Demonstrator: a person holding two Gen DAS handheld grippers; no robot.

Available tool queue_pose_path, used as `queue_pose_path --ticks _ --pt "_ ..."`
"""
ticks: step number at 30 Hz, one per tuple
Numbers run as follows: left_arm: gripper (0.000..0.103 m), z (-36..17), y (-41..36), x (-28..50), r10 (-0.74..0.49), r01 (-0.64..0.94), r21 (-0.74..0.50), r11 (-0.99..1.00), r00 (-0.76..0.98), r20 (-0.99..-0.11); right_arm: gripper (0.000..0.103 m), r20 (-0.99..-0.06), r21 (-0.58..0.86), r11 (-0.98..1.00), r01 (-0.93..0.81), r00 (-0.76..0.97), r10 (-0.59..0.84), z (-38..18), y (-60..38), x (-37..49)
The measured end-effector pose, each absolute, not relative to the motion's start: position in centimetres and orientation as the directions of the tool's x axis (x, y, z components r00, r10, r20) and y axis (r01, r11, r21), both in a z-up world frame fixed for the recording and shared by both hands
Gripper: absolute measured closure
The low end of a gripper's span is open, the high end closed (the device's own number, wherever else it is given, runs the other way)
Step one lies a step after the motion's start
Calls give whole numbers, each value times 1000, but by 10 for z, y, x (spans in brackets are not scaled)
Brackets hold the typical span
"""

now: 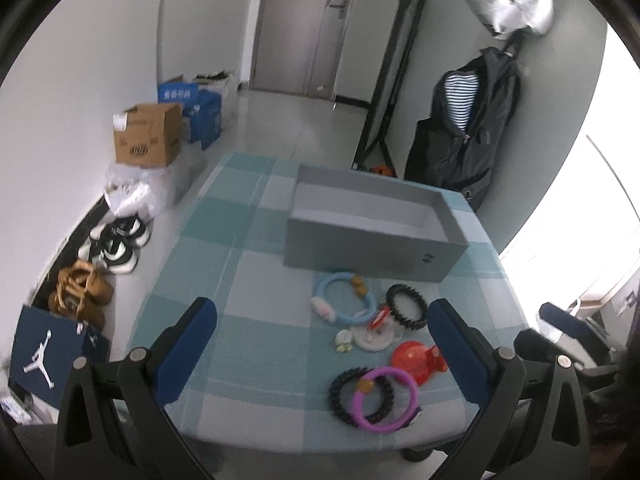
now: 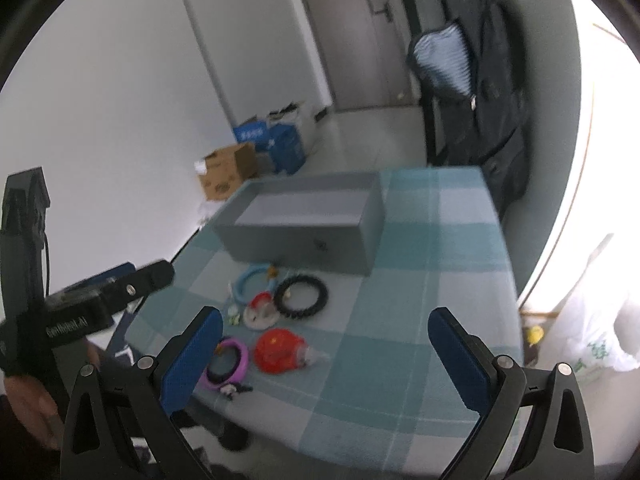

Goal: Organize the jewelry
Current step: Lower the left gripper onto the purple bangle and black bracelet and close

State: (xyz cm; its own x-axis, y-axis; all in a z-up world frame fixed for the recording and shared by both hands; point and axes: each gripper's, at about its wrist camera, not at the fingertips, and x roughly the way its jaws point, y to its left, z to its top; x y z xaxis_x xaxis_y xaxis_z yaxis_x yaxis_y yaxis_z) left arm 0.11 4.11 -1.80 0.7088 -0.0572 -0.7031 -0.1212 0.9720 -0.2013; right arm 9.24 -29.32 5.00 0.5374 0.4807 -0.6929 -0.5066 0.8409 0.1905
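Observation:
An open grey box (image 1: 372,236) stands empty at the far side of a checked teal table (image 1: 224,264). In front of it lie a light blue bracelet (image 1: 344,292), a black beaded bracelet (image 1: 407,306), a white and red trinket (image 1: 376,330), a red round piece (image 1: 416,360), and a purple ring (image 1: 384,400) over a second black bracelet (image 1: 344,394). My left gripper (image 1: 320,316) is open and empty above the table's near edge. My right gripper (image 2: 324,332) is open and empty; the box (image 2: 304,232) and jewelry (image 2: 276,350) lie ahead of it.
Cardboard and blue boxes (image 1: 148,140), shoes (image 1: 116,240) and a Jordan bag (image 1: 52,356) sit on the floor left of the table. A dark jacket (image 1: 472,128) hangs behind it. The left gripper's body (image 2: 80,304) shows at the right wrist view's left.

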Motion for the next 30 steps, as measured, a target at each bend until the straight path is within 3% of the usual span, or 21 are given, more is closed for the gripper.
queue_pose_path --ticks 6,16,30 --pt "1 -27 58 0 -52 -154 -207 966 671 -739 4 -751 222 816 -533 440 492 29 -279 96" --pt "1 -41 49 -8 -128 -33 -182 983 589 -798 35 -828 227 814 -535 334 450 1 -263 104" --pt "1 -51 32 -16 -156 68 -142 988 522 -838 67 -844 243 830 -502 313 436 -4 -267 112"
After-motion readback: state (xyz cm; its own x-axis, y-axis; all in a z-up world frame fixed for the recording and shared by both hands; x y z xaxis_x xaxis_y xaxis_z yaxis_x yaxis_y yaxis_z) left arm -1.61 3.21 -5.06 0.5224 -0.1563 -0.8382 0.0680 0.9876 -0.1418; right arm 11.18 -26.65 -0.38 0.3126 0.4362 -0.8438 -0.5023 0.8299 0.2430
